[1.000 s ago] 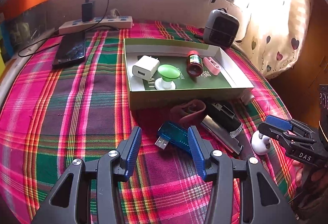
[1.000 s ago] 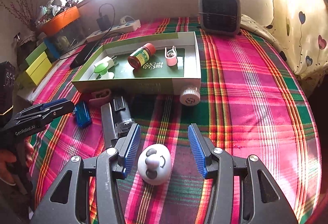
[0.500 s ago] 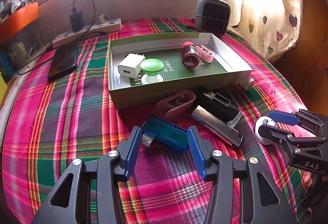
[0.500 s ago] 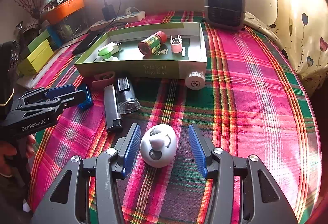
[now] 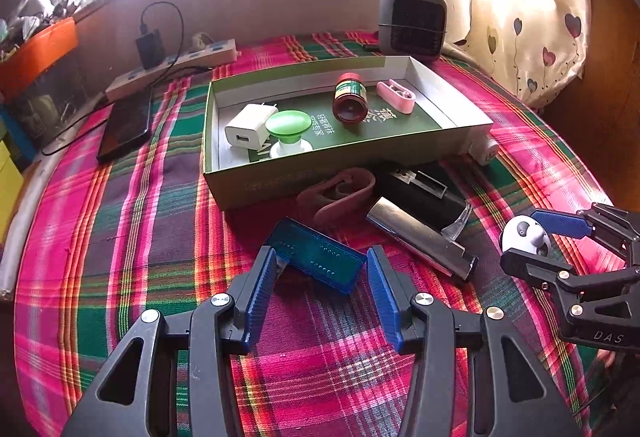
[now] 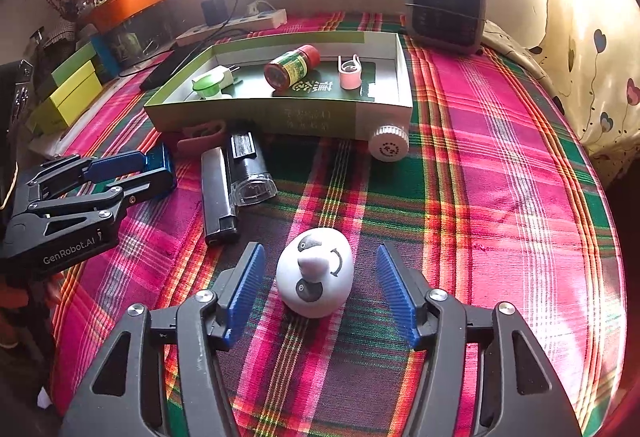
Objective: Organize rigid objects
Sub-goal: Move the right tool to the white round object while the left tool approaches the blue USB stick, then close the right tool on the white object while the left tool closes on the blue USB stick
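My left gripper is open with a blue translucent USB device lying on the cloth between its fingers. My right gripper is open around a white egg-shaped toy that rests on the cloth. A green shallow box holds a white charger, a green-capped stand, a red-lidded jar and a pink clip. In front of the box lie a dark pink clip, a black device and a silver bar.
A white round cap lies at the box's right corner. A grey heater stands at the back. A phone and a power strip lie at the back left. Coloured boxes stand at the left edge.
Both grippers have moved forward a little. The blue device now sits further between my left fingers, and the white toy further between my right fingers. Nothing has been gripped.
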Available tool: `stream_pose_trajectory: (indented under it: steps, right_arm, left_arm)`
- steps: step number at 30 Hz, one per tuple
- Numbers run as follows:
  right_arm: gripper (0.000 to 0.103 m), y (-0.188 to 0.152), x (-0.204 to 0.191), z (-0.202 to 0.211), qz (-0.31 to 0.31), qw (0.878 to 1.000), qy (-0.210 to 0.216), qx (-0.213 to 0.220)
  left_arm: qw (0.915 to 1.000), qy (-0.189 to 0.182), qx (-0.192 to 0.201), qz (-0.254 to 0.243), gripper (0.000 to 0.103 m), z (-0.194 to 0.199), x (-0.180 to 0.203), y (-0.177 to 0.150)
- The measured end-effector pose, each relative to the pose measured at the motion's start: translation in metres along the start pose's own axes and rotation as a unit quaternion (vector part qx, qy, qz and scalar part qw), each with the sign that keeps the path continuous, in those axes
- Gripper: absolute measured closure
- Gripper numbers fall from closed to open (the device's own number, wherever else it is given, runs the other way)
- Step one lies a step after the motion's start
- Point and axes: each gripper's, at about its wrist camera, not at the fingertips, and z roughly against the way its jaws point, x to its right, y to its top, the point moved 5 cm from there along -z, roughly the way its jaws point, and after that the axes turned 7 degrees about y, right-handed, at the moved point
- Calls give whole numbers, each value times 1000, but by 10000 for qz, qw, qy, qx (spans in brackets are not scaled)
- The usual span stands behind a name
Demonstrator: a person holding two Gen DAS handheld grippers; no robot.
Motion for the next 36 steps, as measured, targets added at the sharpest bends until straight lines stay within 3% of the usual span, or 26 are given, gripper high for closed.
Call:
stream_pose_trajectory:
  steps: [18, 25, 36]
  right_arm:
    - [42, 0, 5, 0, -2, 9998, -202, -9]
    - [42, -1, 8, 1, -49, 9996, -289, 4]
    - [42, -1, 11, 1, -50, 9991, -420, -3]
  left_arm:
    - [9991, 300, -105, 296, 57, 7, -36, -17]
    - [9990, 43, -149, 411, 57, 3, -33, -16]
    - [9991, 72, -170, 371, 57, -9, -30, -8]
